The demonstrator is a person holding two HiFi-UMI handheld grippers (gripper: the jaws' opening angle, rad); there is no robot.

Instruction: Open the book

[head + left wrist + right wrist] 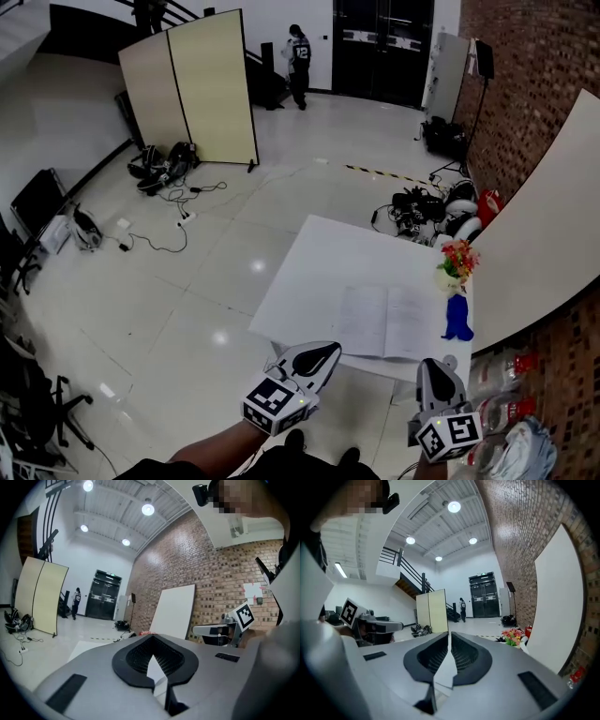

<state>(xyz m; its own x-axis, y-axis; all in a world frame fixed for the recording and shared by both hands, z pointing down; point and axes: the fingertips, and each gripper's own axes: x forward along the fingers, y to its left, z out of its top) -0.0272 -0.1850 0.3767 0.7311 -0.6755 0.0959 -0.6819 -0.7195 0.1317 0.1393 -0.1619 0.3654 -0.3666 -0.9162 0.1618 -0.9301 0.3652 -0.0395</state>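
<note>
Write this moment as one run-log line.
book: open on table | left gripper: shut, empty | right gripper: shut, empty

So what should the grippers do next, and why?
Probably just pull both back and stop. The book already lies open, flat on the table. The left gripper and right gripper hang off the near edge, jaws together on nothing, so there seems nothing left to open.
</note>
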